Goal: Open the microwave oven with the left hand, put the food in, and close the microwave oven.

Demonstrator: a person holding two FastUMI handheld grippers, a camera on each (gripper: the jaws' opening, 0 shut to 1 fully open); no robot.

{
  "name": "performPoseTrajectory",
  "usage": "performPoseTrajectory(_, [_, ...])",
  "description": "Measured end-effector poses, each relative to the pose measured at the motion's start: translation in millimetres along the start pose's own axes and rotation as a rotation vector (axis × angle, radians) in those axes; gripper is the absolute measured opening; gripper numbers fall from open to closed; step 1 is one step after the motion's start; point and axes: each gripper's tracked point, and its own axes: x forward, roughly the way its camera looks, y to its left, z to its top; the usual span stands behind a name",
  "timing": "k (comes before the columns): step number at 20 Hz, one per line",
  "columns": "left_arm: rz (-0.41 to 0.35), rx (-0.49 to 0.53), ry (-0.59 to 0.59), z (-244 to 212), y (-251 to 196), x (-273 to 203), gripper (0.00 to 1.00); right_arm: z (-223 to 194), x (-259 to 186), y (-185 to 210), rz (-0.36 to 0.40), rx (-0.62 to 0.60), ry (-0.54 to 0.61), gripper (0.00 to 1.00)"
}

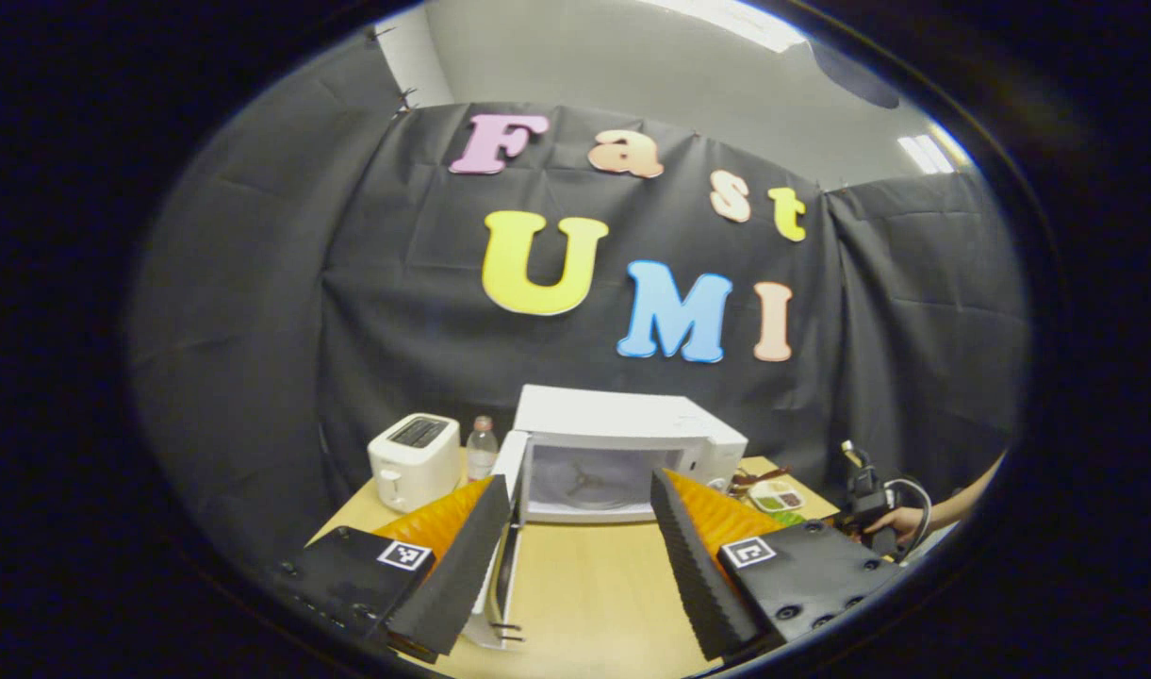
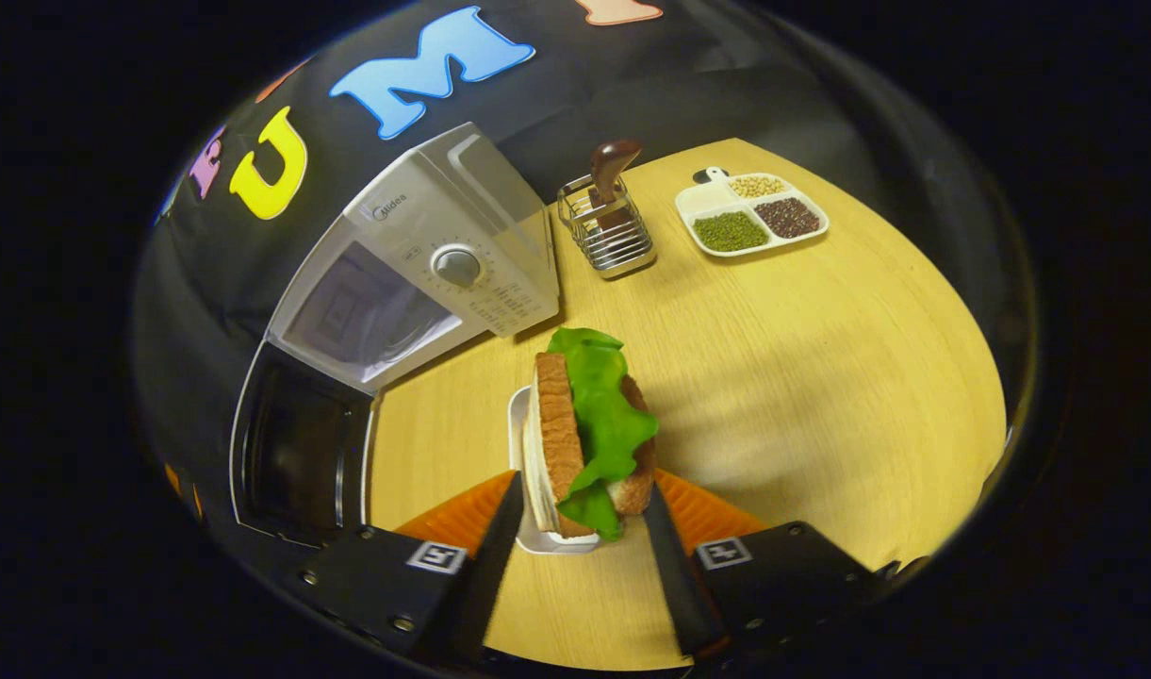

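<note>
Left gripper (image 1: 575,538): fingers spread, holding nothing; open door (image 1: 501,547) just beside its left finger, microwave (image 1: 622,453) straight ahead.
Right gripper (image 2: 580,528): pinching the sandwich (image 2: 589,434) on its plate (image 2: 521,443); microwave (image 2: 424,273) ahead-left, door (image 2: 297,453) swung open at left, rack (image 2: 605,231) and bean tray (image 2: 752,212) beyond.

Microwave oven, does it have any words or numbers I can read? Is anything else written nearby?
Brand mark at the top of the microwave oven panel: too small and tilted to read.
Markings around the dial: too small to read.
Square tag: a black-and-white pattern, no words.
Sectioned dish: no writing.
</note>
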Motion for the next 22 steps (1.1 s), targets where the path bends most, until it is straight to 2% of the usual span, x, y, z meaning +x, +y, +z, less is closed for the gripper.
performPoseTrajectory(1, [-0.028, -0.006, -0.006, 4.7, -11.6, 6.7, 0.95, 3.3, -1.6, 6.8, 0.036, 0.021, -0.015, 0.42])
performPoseTrajectory(2, [-0.043, -0.019, -0.010, 7.9, -18.1, 12.3, 0.95, 0.9, 0.8, 5.0, 0.027, 0.030, -0.017, 0.40])
performPoseTrajectory(3, [-0.054, -0.041, -0.015, 11.8, -24.6, 16.7, 0.95, -0.9, -1.4, 8.3, 0.044, 0.029, -0.018, 0.28])
performPoseTrajectory(4, [-0.060, -0.057, -0.022, 13.2, -28.6, 21.1, 0.95, -2.2, -4.0, 5.7, 0.026, 0.022, -0.029, 0.28])
performPoseTrajectory(5, [-0.052, -0.062, -0.035, 18.6, -28.4, 25.3, 0.96, 0.2, -5.0, 6.2, 0.022, 0.025, -0.040, 0.19])
performPoseTrajectory(6, [-0.041, -0.060, -0.037, 19.4, -25.7, 29.5, 0.96, 2.3, -9.4, 8.3, 0.018, 0.033, -0.055, 0.19])
performPoseTrajectory(8, [-0.016, -0.048, -0.040, 23.5, -17.0, 29.7, 0.97, 9.2, -21.7, 24.7, 0.061, 0.058, -0.092, 0.19])
performPoseTrajectory(12, [0.039, -0.023, -0.076, 39.9, 0.4, 29.8, 0.96, 17.9, -36.9, 74.7, 0.223, 0.121, -0.112, 0.19])
performPoseTrajectory(18, [0.078, -0.001, -0.100, 59.1, 11.5, 25.9, 0.97, 31.2, -36.4, 162.9, 0.477, 0.329, -0.108, 0.19])
performPoseTrajectory(22, [0.095, 0.025, -0.112, 70.8, 14.2, 22.4, 0.97, 39.6, -7.3, 206.4, 0.537, 0.463, -0.085, 0.19])
